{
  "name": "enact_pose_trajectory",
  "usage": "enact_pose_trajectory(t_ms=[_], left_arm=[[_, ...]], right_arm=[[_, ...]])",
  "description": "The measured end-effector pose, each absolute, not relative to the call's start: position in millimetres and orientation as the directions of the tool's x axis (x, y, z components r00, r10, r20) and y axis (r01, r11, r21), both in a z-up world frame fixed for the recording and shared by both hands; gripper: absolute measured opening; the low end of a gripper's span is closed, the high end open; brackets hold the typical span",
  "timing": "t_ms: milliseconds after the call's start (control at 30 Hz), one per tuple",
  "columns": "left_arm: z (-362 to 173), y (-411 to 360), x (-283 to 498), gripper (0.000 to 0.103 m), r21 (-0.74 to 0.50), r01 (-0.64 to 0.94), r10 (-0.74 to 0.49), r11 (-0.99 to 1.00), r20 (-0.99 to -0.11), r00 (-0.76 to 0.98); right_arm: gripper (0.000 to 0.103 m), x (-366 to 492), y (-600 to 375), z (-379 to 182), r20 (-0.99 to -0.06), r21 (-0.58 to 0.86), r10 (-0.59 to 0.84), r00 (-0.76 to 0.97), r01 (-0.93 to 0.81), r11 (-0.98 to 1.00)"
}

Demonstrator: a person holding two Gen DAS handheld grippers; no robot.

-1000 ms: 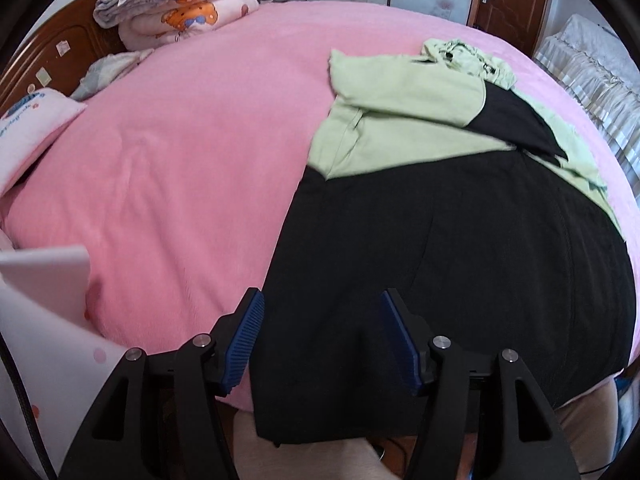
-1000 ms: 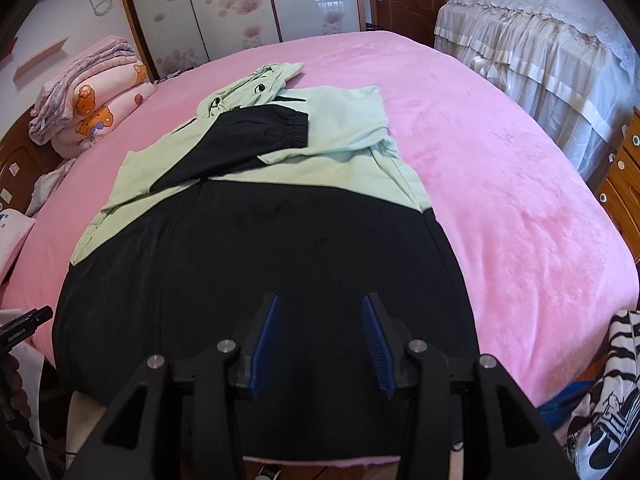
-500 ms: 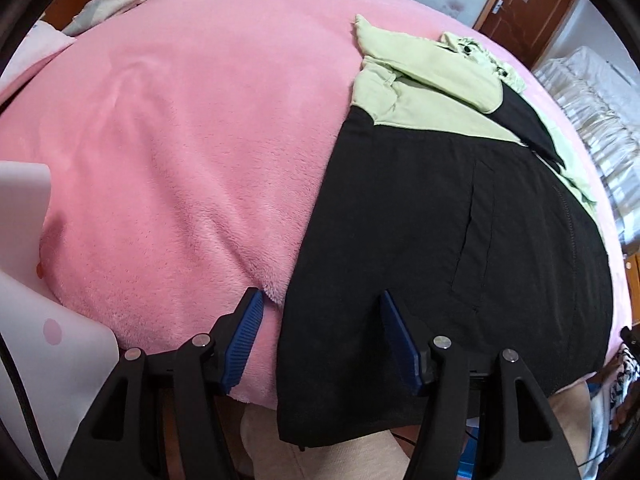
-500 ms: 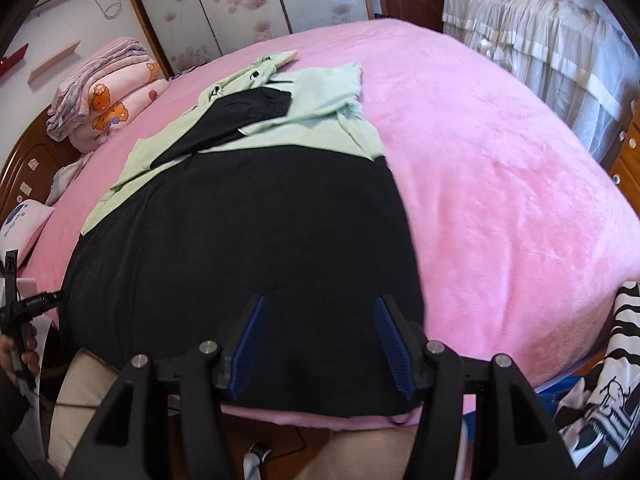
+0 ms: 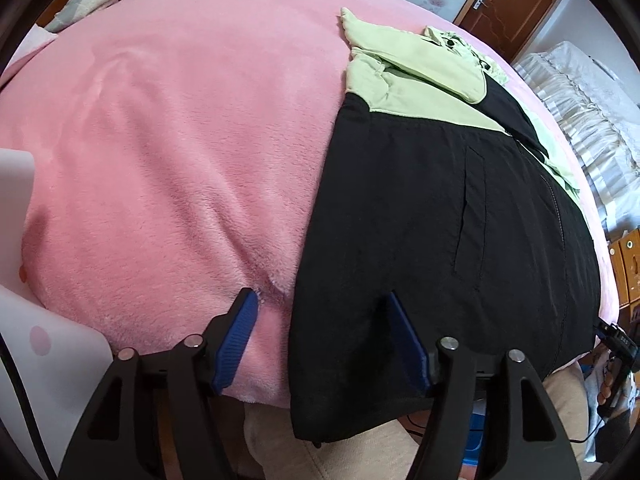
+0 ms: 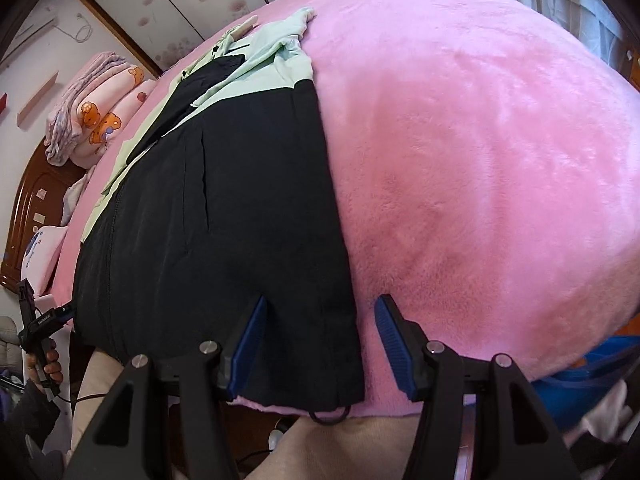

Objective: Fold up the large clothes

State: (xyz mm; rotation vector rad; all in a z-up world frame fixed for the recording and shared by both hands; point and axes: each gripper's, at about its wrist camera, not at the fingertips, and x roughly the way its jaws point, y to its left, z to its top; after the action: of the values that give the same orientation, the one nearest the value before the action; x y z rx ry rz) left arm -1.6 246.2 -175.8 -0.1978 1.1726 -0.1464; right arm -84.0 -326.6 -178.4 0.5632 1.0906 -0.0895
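Observation:
A large black and pale green jacket [image 5: 432, 216] lies flat on a pink plush bedspread [image 5: 180, 152], sleeves folded across its chest. Its black hem hangs over the near bed edge. My left gripper [image 5: 320, 312] is open, straddling the hem's left corner, with one finger over the pink cover and one over black cloth. In the right wrist view the jacket [image 6: 224, 216] shows again. My right gripper [image 6: 320, 316] is open, straddling the hem's right corner. A drawcord loop [image 6: 330, 414] dangles below that corner.
Folded pink blankets [image 6: 100, 116] are stacked by the wooden headboard [image 6: 28, 208]. A white dotted pillow [image 5: 36, 344] sits at the left bed edge. Another bed with a white cover [image 5: 592, 96] and a wooden door [image 5: 508, 0] stand beyond.
Both grippers have moved down and outward to the jacket's two hem corners at the near bed edge. Both stay open.

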Motion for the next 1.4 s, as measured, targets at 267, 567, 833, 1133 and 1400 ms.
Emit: enact_pose_trajectory(t_ms=[267,567,833,1133,1400], left_arm=[[-178.4,231.8,-1.4,0.072,-0.218,0.082,-0.232,0.973,-0.893,0.385],[-186.5,223.0,4.4,0.073,-0.209,0.125,-0.24,0.97,-0.909,0.341],[-178.5,182.4,14.0,0.009,-0.135,0.217,-0.195,0.967,-0.939,0.285],[-121.6,150.6,30.0,0.004,-0.322,0.281,-0.406,0.904,-0.853,0.328],[-66.2,157.6,82.2,0.004,-0.572,0.185,-0.585,0.799,-0.668,0.46]], right_arm=[[0.018,-77.4,-320.5,-173.5,-0.811,0.476,0.319,0.49,0.236,0.847],[0.022,-61.6,-318.0,-189.2,-0.828,0.474,0.339,0.448,0.234,0.849],[0.011,-58.0,-309.2,-182.5,-0.852,0.414,0.292,0.433,0.218,0.884],[0.005,-53.3,-302.4,-137.4,-0.82,0.432,0.309,0.483,0.168,0.886],[0.004,-14.7,-311.7,-78.3,-0.677,0.578,0.407,0.613,0.102,0.809]])
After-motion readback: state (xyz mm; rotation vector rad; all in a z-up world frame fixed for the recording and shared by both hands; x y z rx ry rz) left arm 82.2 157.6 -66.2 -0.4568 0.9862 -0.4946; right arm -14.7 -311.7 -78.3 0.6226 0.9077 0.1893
